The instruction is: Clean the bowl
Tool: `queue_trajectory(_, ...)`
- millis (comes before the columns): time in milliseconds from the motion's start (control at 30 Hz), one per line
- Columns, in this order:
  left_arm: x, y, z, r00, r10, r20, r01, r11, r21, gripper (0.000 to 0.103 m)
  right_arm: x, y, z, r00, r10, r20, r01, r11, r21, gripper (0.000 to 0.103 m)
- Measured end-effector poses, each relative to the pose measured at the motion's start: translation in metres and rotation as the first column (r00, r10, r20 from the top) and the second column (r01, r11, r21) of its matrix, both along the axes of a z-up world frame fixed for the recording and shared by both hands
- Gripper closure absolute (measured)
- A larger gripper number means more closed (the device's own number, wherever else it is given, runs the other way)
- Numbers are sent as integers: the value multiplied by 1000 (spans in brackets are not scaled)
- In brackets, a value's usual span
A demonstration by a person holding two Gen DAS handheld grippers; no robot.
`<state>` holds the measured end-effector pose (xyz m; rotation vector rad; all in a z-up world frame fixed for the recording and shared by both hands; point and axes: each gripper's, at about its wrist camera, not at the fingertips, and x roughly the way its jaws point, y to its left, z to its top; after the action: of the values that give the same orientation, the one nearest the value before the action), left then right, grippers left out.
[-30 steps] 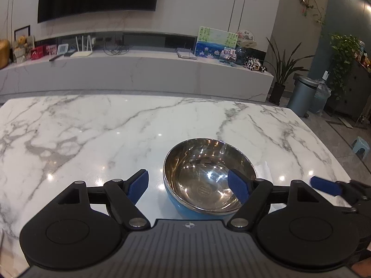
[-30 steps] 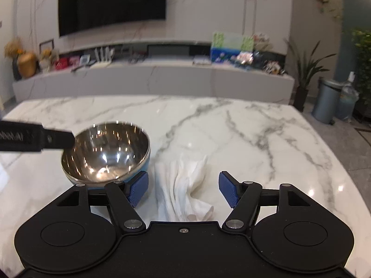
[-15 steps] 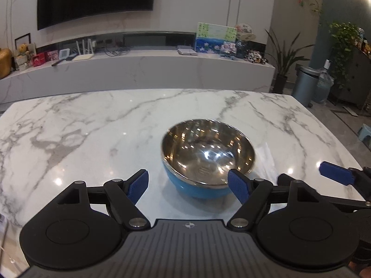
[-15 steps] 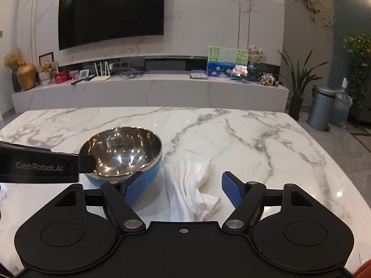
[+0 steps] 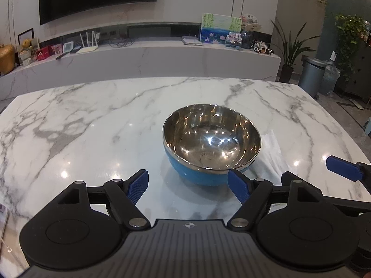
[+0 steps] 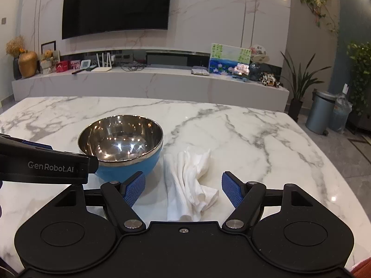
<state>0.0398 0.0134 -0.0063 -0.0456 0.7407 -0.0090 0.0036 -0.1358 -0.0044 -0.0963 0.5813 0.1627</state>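
Note:
A steel bowl [image 5: 212, 139] with a blue outside stands upright on the marble table [image 5: 92, 125], and it shows in the right wrist view as the bowl [image 6: 120, 141] left of centre. A crumpled white cloth [image 6: 192, 180] lies just right of it; only an edge of the cloth [image 5: 270, 159] shows past the bowl in the left view. My left gripper [image 5: 189, 186] is open, close in front of the bowl, holding nothing. My right gripper [image 6: 183, 187] is open with the cloth lying between its fingers, untouched. The right gripper's blue finger [image 5: 343, 169] shows at the far right of the left wrist view.
The left gripper's black body [image 6: 44, 166] crosses the left side of the right wrist view. A white object [image 5: 3, 217] lies at the table's near left edge. Behind the table runs a long low cabinet [image 6: 150, 83] under a wall screen; a bin [image 6: 321, 113] stands on the floor right.
Both grippers have drawn back and risen slightly, so the bowl and cloth sit farther ahead. Both stayed open; the bowl and cloth have not moved.

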Motion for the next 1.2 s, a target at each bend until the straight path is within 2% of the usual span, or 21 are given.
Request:
queue_trajectory(167, 2, 4, -2, 1000, 22, -19, -22, 1000, -3, 29, 3, -8, -2, 999, -29, -17, 30, 999, 35, 32)
queue_trajectory(400, 3, 5, -10, 998, 25, -52, -25, 1000, 4, 29, 3, -8, -3, 999, -36, -24, 37, 999, 38, 32)
queue_trajectory(1200, 4, 2, -16, 997, 13, -73, -12, 1000, 10, 29, 3, -9, -6, 997, -30, -64, 33, 998, 48, 32)
